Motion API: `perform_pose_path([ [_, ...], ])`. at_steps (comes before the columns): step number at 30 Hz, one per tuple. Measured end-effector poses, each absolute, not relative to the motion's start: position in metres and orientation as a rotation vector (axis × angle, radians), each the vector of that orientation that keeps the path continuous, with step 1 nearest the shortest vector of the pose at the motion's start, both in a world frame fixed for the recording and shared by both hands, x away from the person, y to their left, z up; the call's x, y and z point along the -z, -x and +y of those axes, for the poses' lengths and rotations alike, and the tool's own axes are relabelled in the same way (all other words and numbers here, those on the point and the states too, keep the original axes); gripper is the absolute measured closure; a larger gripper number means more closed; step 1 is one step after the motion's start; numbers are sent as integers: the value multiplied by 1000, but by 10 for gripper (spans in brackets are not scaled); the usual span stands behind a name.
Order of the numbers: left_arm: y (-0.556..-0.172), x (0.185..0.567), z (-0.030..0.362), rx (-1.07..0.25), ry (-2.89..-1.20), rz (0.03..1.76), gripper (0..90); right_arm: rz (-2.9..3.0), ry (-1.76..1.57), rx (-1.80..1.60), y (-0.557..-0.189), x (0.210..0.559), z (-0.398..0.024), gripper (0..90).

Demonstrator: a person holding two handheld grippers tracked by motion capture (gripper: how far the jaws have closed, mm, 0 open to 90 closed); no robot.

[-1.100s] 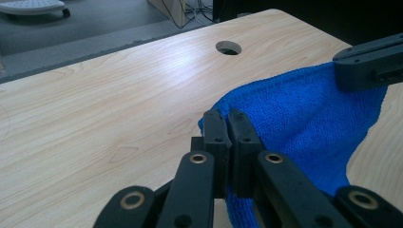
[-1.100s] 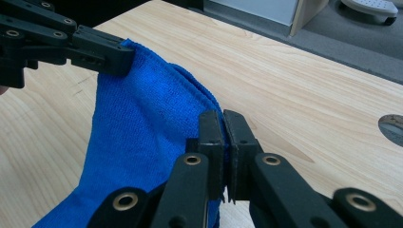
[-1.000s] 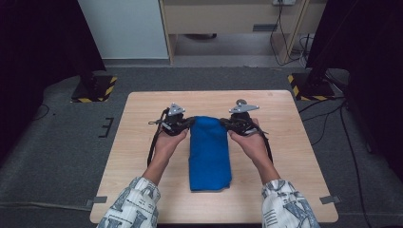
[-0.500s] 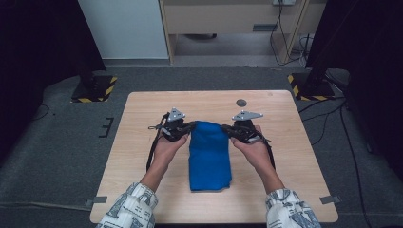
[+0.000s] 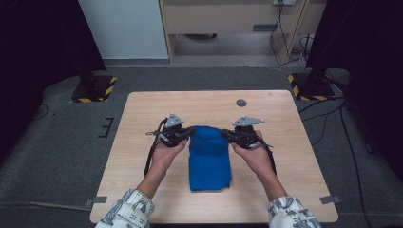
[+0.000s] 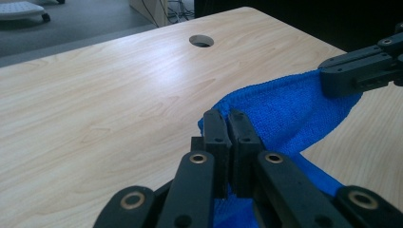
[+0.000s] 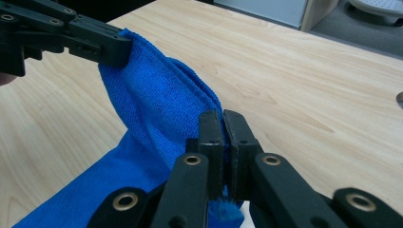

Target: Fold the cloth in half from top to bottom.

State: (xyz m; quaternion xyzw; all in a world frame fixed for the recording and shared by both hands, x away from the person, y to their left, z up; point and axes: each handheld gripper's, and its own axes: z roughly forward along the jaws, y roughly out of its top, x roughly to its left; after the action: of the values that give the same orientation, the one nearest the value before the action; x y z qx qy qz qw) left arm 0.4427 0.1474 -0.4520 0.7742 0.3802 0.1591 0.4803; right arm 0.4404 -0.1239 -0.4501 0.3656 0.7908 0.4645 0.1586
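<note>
Pale wood tabletop (image 5: 142, 190) lies under my view, dark floor around it. At table centre the blue towel (image 5: 209, 161) lies as a long folded strip, its far end lifted. My left gripper (image 5: 188, 131) is clamped on that end's 9 o'clock corner and my right gripper (image 5: 227, 133) on the 3 o'clock corner, jaws pinching cloth. I judge I'm mid-fold, carrying the far edge toward 6 o'clock. Next I should lay it level on the near edge, corners matched, before letting go. A cable hole (image 5: 241, 102) sits at 1 o'clock.

The blue cloth (image 6: 290, 111) looks a matt, nubbly knit; the table (image 6: 109, 95) is smooth pale wood grain with a soft sheen.
</note>
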Motion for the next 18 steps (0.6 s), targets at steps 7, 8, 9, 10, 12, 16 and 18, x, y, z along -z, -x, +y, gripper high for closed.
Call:
perform_pose_path([
  [7,-435,458,146,-388,-1900,914,872,2287,-1046,-1326,-434,459,-127,866],
  [8,-434,458,146,-390,-1899,911,872,2290,-1041,-1326,-433,460,-127,865],
  [9,-432,458,147,-393,-1900,907,872,2291,-1040,-1327,-432,460,-127,865],
  [10,-431,458,147,-395,-1901,904,872,2287,-1041,-1328,-432,460,-127,864],
  [12,-428,457,149,-388,-1890,905,872,2290,-1030,-1337,-429,458,-127,862],
  [16,-422,453,153,-384,-1879,892,872,2289,-1001,-1363,-422,453,-127,857],
  [18,-418,454,154,-380,-1882,888,872,2292,-989,-1373,-417,453,-127,857],
])
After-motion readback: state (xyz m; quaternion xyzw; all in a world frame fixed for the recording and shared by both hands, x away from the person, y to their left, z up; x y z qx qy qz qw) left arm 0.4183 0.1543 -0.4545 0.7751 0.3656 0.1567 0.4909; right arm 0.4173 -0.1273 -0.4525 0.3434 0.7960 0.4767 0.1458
